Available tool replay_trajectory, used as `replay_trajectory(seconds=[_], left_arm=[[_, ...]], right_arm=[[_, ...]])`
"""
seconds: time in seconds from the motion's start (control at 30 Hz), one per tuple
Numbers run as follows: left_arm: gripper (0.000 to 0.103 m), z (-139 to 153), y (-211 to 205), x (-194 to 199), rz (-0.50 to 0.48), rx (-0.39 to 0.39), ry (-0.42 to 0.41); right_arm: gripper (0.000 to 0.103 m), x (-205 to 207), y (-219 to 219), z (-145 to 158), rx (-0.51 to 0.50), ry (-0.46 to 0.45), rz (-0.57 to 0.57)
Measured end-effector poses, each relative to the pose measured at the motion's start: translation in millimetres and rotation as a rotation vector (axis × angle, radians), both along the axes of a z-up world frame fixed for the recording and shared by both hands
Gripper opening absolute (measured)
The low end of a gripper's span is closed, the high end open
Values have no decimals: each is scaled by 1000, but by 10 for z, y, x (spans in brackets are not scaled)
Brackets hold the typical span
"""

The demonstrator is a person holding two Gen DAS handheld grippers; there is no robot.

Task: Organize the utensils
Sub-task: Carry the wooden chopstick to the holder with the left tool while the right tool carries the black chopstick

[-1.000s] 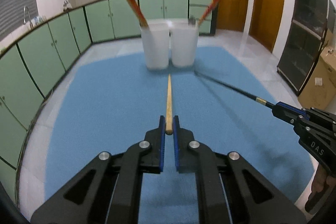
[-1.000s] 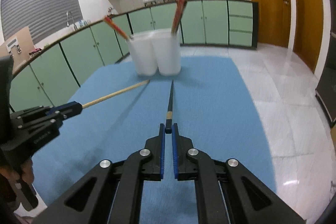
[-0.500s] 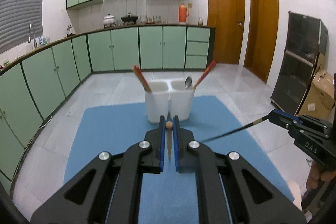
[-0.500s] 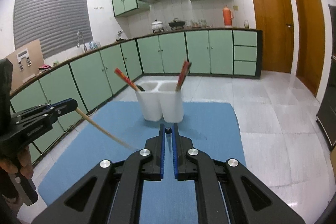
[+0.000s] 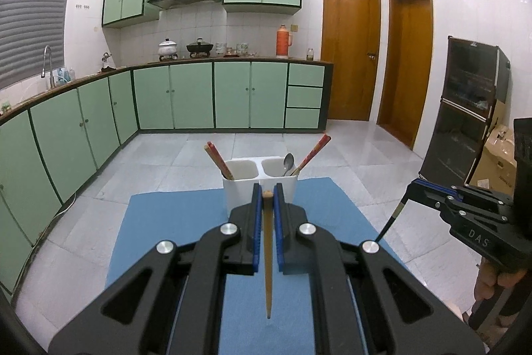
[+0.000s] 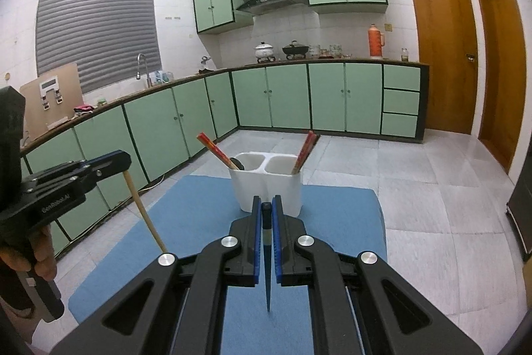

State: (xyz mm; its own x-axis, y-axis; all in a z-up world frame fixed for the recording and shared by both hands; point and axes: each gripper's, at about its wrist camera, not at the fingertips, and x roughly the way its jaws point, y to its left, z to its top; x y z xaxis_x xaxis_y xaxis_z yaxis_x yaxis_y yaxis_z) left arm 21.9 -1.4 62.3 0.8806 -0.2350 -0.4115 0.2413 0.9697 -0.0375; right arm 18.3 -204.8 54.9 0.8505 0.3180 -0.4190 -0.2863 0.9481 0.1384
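My left gripper [image 5: 267,193] is shut on the top end of a light wooden chopstick [image 5: 267,255], which hangs point down over the blue mat [image 5: 173,222]. My right gripper [image 6: 266,205] is shut on a black chopstick [image 6: 267,265], which also hangs point down. A white two-compartment holder [image 5: 259,180] stands at the mat's far edge. It holds red chopsticks [image 5: 219,160] on the left, and more red chopsticks [image 5: 314,152] and a spoon [image 5: 288,162] on the right. Each gripper shows in the other's view: the right gripper [image 5: 415,188] and the left gripper [image 6: 119,160].
Green floor cabinets [image 5: 212,95] run along the left and back walls. Two wooden doors [image 5: 350,55] are at the back right. A dark glass cabinet [image 5: 465,108] and a cardboard box [image 5: 495,155] stand on the right. Grey floor tiles [image 6: 432,188] surround the mat.
Both grippers have risen and levelled out, lifting their chopsticks off the mat. The chopsticks, which lay pointing forward, now hang point down from the jaws.
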Motion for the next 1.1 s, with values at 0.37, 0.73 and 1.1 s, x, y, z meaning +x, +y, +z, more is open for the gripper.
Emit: replay_trajectory(seconds=[0.37,0.73,1.1], left_arm=[[6,93,71,90,-4,-24,-20],[6,306,94,293,-7,-40,-74],[6,697,38,655,9,-64,-195]], right_arm=[[6,117,90,170,-8,-25,37],[6,330,119,458,11,-81,70],[6,762,230,968,26,-175,73]])
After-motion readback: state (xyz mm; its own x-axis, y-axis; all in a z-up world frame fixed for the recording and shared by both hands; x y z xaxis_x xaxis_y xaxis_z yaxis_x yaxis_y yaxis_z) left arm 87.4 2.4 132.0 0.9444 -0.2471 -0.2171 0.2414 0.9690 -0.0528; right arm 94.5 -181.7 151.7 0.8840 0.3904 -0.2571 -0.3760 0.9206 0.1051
